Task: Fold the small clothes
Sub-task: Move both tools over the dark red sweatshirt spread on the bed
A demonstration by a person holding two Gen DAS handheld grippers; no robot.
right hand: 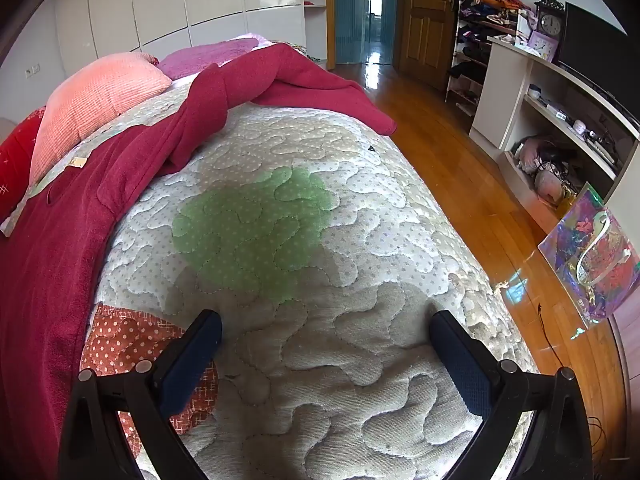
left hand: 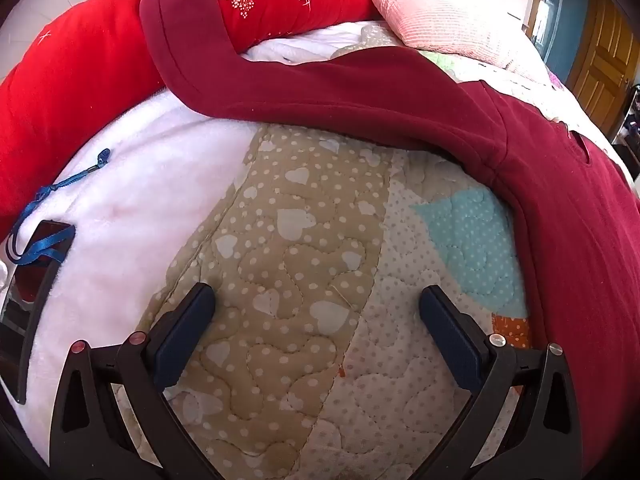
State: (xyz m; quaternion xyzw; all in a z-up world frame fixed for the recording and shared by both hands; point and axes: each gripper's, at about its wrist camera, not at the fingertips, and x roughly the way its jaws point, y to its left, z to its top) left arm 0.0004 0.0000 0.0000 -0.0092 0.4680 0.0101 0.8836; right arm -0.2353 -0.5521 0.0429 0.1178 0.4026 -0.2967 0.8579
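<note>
Left gripper (left hand: 316, 308): jaws spread wide, nothing between them, hovering over the tan heart-print strip of the quilt (left hand: 288, 248). Right gripper (right hand: 326, 336): jaws likewise spread and empty, over the cream quilted area just short of the green patch (right hand: 256, 228). Bed carries one quilt, patchwork: one tan strip, one teal patch (left hand: 476, 240), one orange dotted patch (right hand: 124, 336), one green patch visible across the two views. One white fleece blanket (left hand: 132, 208) lies left of the tan strip; on it, at the left edge, one dark phone-like slab (left hand: 24, 308) with one blue lanyard (left hand: 48, 216) trailing over it. Task item: one dark red sweatshirt (left hand: 560, 208), spread on the bed between the two grippers, body along the right edge of the left wrist view and the left edge of the right wrist view. Two sleeves counted: one sleeve (left hand: 224, 60) stretches away to the far left, its cuff end lying up on the red floral quilt roll (left hand: 72, 80); the other sleeve (right hand: 304, 80) runs to the far right, cuff at the bed edge. Beyond: one pink ribbed pillow (right hand: 100, 96), one magenta blanket (right hand: 212, 54). Off the bed, right wrist view: wooden floor (right hand: 460, 184), one iridescent gift bag (right hand: 592, 256), one white shelf unit (right hand: 520, 92), two clocks on it, one wooden door (right hand: 428, 20).
</note>
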